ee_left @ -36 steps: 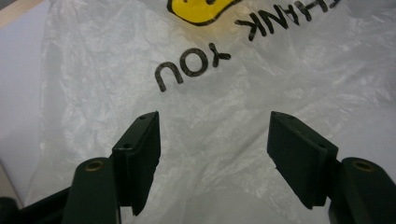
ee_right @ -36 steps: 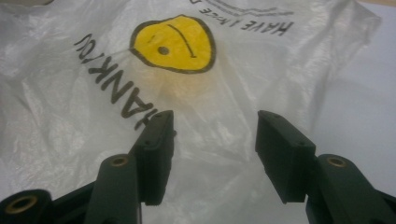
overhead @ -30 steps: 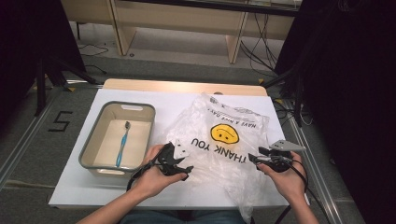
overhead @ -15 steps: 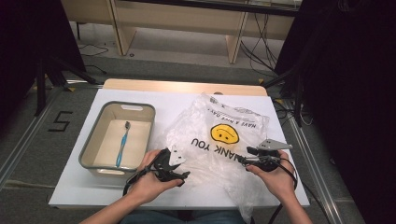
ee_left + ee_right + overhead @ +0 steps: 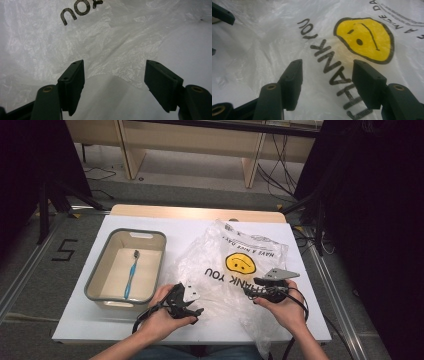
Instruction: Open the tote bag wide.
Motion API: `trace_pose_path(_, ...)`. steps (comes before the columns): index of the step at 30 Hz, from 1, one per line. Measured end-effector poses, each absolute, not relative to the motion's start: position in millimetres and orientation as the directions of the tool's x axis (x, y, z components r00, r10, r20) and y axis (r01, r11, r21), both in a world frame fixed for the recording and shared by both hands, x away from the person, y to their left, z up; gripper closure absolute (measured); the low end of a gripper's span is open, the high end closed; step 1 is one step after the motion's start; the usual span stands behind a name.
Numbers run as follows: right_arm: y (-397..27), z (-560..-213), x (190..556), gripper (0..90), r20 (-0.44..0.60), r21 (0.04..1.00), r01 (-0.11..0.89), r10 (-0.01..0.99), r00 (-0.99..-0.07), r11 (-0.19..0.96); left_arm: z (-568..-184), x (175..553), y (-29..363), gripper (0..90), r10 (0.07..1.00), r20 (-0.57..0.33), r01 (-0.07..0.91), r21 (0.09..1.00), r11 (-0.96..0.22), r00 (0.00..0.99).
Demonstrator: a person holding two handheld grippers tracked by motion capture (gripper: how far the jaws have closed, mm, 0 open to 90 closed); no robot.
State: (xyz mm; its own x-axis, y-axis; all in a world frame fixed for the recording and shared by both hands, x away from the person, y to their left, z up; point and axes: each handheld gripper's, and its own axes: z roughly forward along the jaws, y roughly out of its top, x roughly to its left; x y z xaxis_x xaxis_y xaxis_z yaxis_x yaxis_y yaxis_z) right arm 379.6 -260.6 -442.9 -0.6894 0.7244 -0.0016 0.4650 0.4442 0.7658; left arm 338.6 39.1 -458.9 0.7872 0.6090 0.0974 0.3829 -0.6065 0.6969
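Forearms come in from the near edge of the white table, each hand wrapped around a black two-jaw gripper, and both meet at the crumpled clear plastic bag with a yellow smiley face and black "THANK YOU" lettering, which lies spread on the table to the right of the grey rectangular plastic tub. At the bag's near left corner the left hand is curled around the left gripper, wrist bent inward so the tool lies low and points right, toward the bag. In the left gripper view, its jaws stand wide apart and released, with the wrinkled edge of the bag just ahead of them and bare tabletop between them; nothing is pinched. At the bag's right side the right hand holds the right gripper level, pointing left across the film below the smiley face. In the right gripper view its jaws are also parted and empty, hovering over the lettering. A blue toothbrush lies inside the tub, left of the bag.
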Motion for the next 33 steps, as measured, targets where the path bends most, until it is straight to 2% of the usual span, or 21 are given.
trace_pose_path(13,-222.3,-460.6,384.5,39.9,0.004,0.693,0.418,0.576,-0.817,0.588,-465.9,336.0,29.5,35.4,0.582,0.098,0.374,0.678,-0.633,0.807)
trace_pose_path(23,-201.3,-473.8,388.8,40.1,-0.013,0.631,0.367,0.483,-0.876,0.683,-470.1,335.6,25.8,37.0,0.569,0.096,0.371,0.668,-0.645,0.817)
trace_pose_path(26,-196.6,-477.0,391.4,42.2,0.005,0.616,0.392,0.495,-0.869,0.683,-471.0,336.2,25.6,37.2,0.567,0.096,0.370,0.666,-0.647,0.818)
trace_pose_path(33,-196.8,-480.3,401.7,53.1,0.030,0.612,0.414,0.503,-0.864,0.674,-472.2,336.7,25.4,37.1,0.564,0.097,0.369,0.663,-0.651,0.820)
